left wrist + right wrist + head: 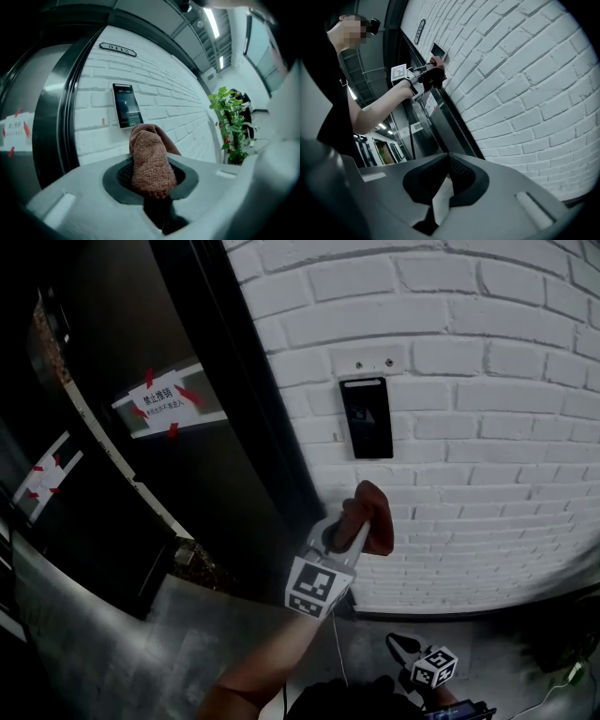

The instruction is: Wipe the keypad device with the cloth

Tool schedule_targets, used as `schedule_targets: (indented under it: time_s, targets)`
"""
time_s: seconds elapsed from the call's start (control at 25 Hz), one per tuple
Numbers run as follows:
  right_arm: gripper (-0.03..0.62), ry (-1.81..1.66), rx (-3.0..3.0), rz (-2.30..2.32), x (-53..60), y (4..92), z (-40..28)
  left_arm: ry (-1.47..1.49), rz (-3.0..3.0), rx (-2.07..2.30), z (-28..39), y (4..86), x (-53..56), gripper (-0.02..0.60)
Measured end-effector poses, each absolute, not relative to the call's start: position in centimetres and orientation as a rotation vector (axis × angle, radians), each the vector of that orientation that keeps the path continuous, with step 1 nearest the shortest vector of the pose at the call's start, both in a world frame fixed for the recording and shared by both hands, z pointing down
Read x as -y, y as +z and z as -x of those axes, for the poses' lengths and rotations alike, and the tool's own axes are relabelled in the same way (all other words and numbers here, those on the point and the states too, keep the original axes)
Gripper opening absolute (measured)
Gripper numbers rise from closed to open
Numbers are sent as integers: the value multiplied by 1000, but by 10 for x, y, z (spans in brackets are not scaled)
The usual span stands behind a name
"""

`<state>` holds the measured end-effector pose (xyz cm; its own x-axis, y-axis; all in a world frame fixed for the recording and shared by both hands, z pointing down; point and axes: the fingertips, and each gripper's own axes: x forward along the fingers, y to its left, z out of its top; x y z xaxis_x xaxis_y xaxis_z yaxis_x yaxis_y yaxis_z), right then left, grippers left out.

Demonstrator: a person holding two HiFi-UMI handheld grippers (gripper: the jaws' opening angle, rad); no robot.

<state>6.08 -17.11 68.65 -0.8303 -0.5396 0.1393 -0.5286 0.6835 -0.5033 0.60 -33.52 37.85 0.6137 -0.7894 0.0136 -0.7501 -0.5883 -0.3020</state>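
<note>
- The left gripper (359, 526) was clamped on the brown cloth (150, 159), a wad bulging out past the jaws; the right gripper (448, 164) hung low with its jaws together on nothing.
- The keypad device (366, 416) sat flat on the white brick wall (487, 381), just above the cloth and apparently not yet touched.
- The cloth looked soft, light and limp; gripped at its bunched middle, it should have pressed flat easily.
- The device's glossy face seemed rigid, slick and possibly scratch-prone; light pressure was probably enough.
</note>
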Motion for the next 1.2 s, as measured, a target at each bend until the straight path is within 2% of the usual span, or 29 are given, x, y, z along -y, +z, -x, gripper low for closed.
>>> schedule_targets:
  time_s: [0.2,0.64,0.84,1.2]
  targets:
    - [2,-810,-2882,923,171,681,-52,-205,2859,-1192,6,459,281,67]
    - [2,-853,-2960,937,109,687,3,-313,3192,-1243,80,625,126,67]
    - [2,-830,-2980,943,64,683,34,-290,3302,-1193,99,652,61,67]
    - [2,-774,-2917,1105,-6,681,30,-256,3374,-1018,104,663,-6,67]
